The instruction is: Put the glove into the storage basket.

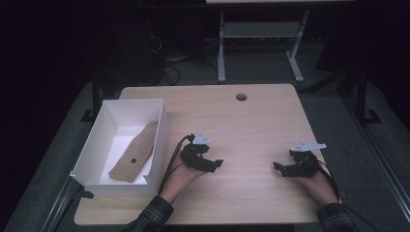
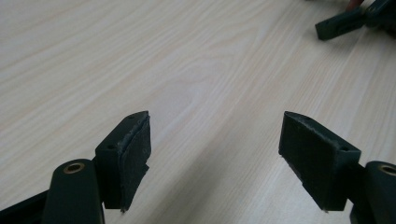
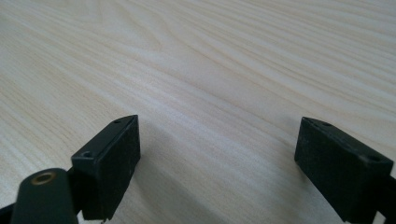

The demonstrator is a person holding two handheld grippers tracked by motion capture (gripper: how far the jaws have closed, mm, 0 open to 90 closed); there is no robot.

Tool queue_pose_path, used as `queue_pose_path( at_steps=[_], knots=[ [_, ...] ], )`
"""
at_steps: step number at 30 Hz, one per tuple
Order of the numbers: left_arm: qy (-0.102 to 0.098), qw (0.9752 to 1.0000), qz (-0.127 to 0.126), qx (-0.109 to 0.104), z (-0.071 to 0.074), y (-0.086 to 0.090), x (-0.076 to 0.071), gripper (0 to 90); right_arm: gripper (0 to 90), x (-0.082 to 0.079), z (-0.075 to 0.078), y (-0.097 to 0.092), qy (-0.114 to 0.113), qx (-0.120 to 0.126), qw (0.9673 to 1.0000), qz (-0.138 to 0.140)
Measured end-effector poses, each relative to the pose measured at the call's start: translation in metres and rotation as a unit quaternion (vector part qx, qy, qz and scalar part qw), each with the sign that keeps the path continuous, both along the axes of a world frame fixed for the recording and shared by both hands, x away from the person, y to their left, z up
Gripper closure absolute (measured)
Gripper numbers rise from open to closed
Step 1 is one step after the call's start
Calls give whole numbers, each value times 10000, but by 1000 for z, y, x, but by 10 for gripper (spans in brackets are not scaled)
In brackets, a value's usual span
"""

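Fingers (image 2: 133, 154) on the left gripper (image 1: 211, 166) were spread wide, gripping nothing, same with the right gripper (image 1: 282, 169). Tan sock (image 1: 135, 153) sat in the white box (image 1: 92, 150), just beyond the left gripper's outer side.

no readable text, labels, brands, numbers or signs on anything in any view

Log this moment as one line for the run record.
left gripper: open, empty, over table | right gripper: open, empty | sock: lying in white box | grippers apart, nothing held
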State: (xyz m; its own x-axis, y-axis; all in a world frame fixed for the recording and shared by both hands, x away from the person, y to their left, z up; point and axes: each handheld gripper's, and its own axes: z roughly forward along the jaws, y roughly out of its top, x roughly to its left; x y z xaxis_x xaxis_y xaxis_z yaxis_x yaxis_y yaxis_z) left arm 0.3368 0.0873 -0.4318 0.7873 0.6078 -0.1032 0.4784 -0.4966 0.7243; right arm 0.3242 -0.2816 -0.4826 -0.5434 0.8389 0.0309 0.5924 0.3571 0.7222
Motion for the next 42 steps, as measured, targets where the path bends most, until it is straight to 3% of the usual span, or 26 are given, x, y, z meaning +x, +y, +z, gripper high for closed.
queue_pose_path(
  at_steps=[6,8,14,20,23,25,26,42],
  knots=[
    [-37,9999,-78,86,-15,-1,-2,242,139,0,0,0,2,10,10000,-11],
    [-167,9995,-130,241,-21,-4,-4,236,139,0,0,0,1,7,10000,-8],
    [-205,9984,-237,466,-31,-10,-4,192,139,0,0,0,2,9,10000,-13],
    [-173,9980,-335,499,-41,-11,-4,141,139,0,0,0,2,9,10000,-13],
    [-253,9977,-369,506,-44,-13,-6,124,139,0,0,0,0,8,10000,-12],
    [-291,9974,-473,466,-45,-14,-7,123,139,0,0,0,2,8,10000,-12],
    [-381,9975,-494,345,-47,-15,-8,122,139,0,0,0,2,9,10000,-13],
    [-378,9971,-563,335,-47,-15,-9,123,139,0,0,0,2,9,10000,-12]
  ],
)
